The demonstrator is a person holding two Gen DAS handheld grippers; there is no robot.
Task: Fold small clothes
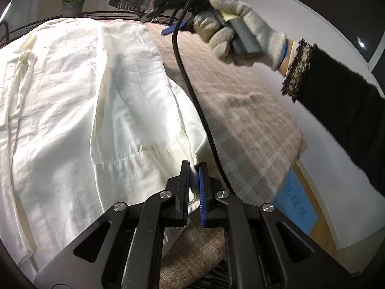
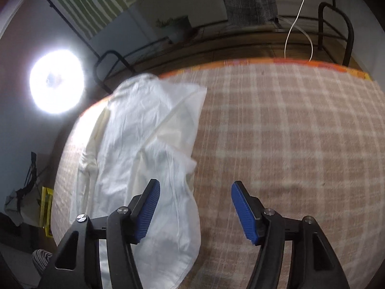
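Left gripper (image 1: 193,168) pinches the white garment's (image 1: 96,91) corner; right gripper (image 2: 195,192) hangs wide and empty.
Risk: the black cable (image 1: 192,91) draped beside the garment could snag the fold.

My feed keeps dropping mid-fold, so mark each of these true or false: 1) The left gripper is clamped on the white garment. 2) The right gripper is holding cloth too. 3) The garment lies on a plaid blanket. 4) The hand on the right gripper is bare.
1) True: the left gripper is shut on an edge of the white garment.
2) False: the right gripper is open, with nothing between its pads.
3) True: a plaid blanket lies under it.
4) False: the hand wears a knit glove.
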